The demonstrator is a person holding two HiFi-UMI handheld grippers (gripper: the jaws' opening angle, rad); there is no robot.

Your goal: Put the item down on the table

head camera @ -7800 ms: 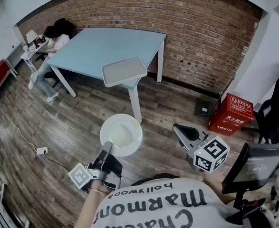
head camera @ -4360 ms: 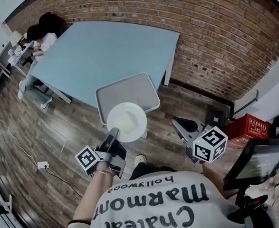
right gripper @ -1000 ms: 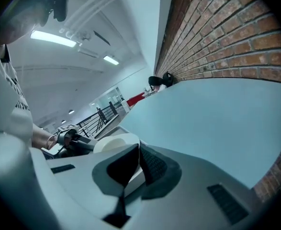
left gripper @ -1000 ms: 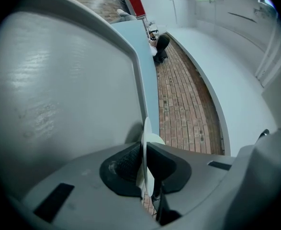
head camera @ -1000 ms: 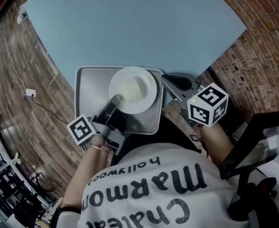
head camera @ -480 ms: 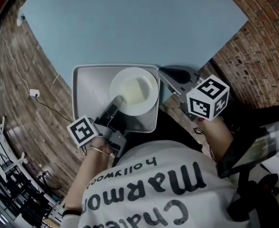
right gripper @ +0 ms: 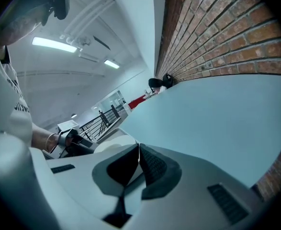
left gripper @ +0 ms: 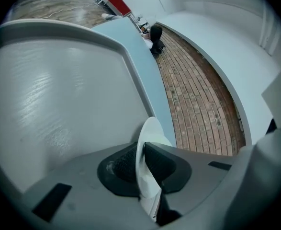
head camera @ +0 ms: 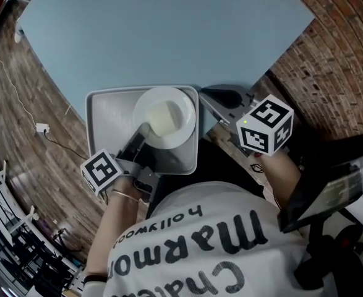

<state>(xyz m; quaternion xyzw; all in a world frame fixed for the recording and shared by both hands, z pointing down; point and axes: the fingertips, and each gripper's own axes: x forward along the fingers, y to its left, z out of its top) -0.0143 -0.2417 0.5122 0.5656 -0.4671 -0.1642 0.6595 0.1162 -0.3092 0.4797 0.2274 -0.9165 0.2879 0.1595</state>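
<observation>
Two grippers: both have their jaws drawn in, but only the left one holds anything.
Left gripper [left gripper: 142,152]: jaws clamped on the rim of the white plate [left gripper: 152,128], which stands edge-on between them.
Right gripper [right gripper: 139,152]: jaws together, nothing between them.
Plate: held over the right half of the grey tray [head camera: 107,119]; whether it touches the tray cannot be told.
Tray: lies at the near edge of the light blue table [head camera: 169,36].
Right gripper's place: just beside the tray's right rim, at the table edge.
Brick wall [head camera: 342,54]: beyond the table's right side.
</observation>
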